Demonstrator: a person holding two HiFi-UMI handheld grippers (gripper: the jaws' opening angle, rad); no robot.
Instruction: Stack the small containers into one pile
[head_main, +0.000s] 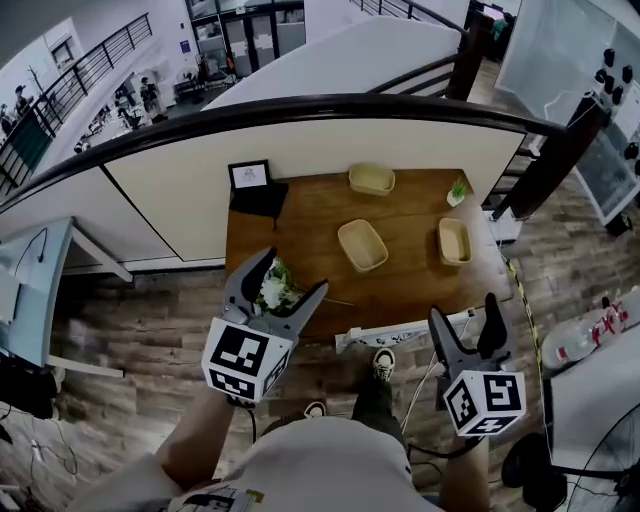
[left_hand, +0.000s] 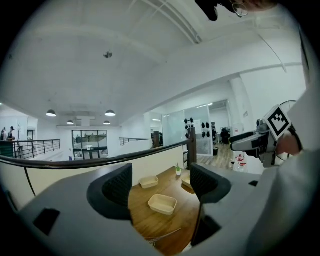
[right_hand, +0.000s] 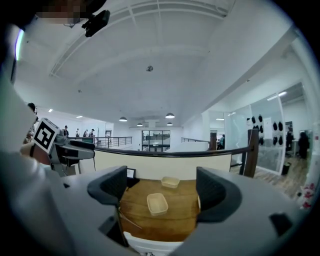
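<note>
Centre container (head_main: 362, 245), far container (head_main: 371, 179) and right container (head_main: 454, 241) sit apart on tabletop (head_main: 300, 215). Left gripper (head_main: 293, 272), right gripper (head_main: 464, 308): jaws wide, empty. Containers probably light, thin, flexible; pinch one rim wall.

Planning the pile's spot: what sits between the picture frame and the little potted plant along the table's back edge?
In the head view, one empty tan container sits there, apart from both the picture frame and the potted plant.
</note>
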